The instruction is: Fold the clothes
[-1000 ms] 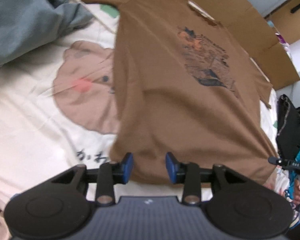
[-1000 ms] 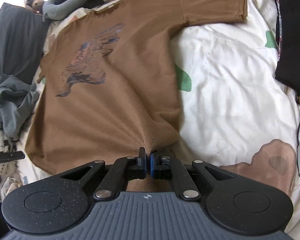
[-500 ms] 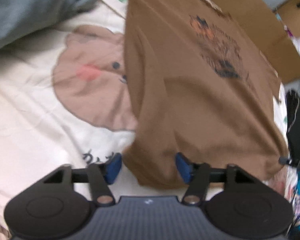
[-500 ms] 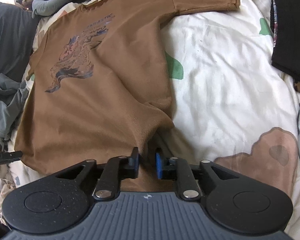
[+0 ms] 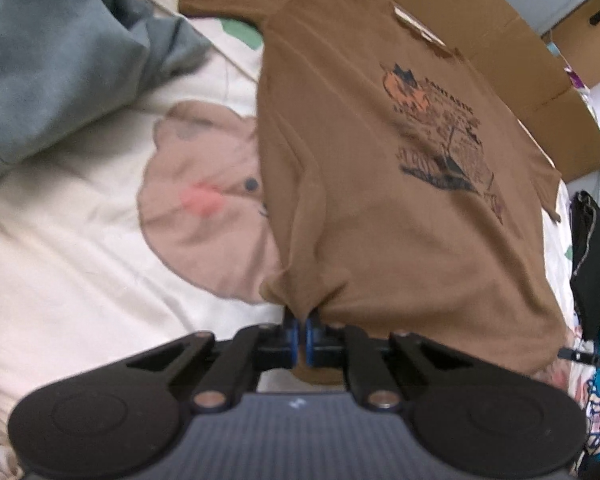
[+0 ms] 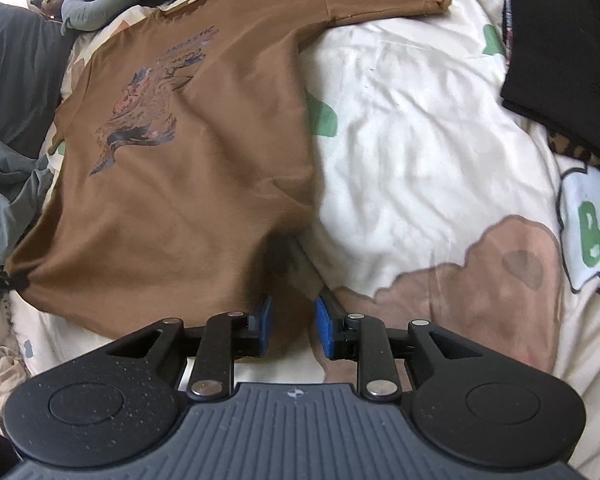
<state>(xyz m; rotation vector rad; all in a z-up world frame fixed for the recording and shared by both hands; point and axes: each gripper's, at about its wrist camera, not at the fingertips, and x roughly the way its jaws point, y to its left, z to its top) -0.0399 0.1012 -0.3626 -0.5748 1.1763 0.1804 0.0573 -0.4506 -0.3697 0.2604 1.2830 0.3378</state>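
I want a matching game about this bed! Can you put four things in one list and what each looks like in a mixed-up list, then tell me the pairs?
Things:
1. T-shirt
2. left gripper
3. right gripper
4. bedsheet

What it looks like:
A. cream, with cartoon bears printed on it
B. jaws apart, hem lying loose between them
C. brown, with a printed picture on the chest
D. pinched shut on the shirt's hem

Pairs: 1-C, 2-D, 3-B, 4-A
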